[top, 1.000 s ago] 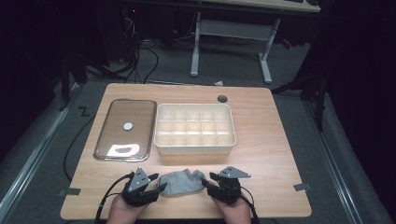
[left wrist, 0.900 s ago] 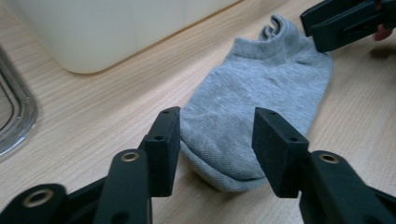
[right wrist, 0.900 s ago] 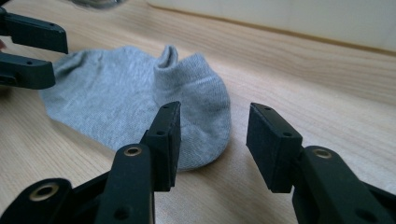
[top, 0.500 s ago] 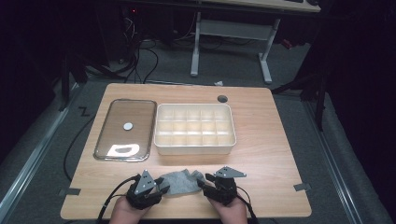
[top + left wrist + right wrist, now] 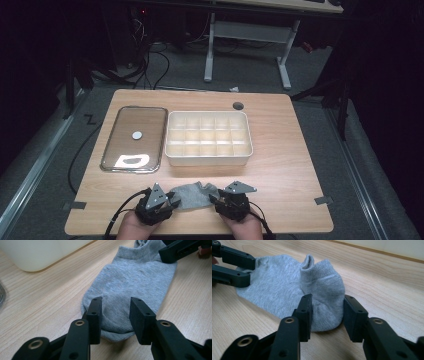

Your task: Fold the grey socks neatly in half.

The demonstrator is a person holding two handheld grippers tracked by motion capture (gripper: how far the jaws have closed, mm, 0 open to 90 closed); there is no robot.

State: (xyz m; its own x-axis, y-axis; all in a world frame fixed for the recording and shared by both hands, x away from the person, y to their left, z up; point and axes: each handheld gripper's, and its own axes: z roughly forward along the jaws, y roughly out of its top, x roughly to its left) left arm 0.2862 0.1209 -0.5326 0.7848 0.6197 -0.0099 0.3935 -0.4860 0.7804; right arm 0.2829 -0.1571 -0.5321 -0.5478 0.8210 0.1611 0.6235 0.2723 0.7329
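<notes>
Closing in from both ends, the left gripper (image 5: 115, 320) and right gripper (image 5: 325, 316) have half-spread jaws straddling the grey sock (image 5: 132, 282), which could bunch and slip if the pads catch only loose folds.

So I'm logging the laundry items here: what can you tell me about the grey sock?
The grey sock is a short ankle sock of fine ribbed-looking knit, lying flat on the wooden table near its front edge, in front of the cream divided tray. The left gripper straddles one end, the right gripper the other, bunched end; both have just been closing. Whether the pads press yet is unclear.
</notes>
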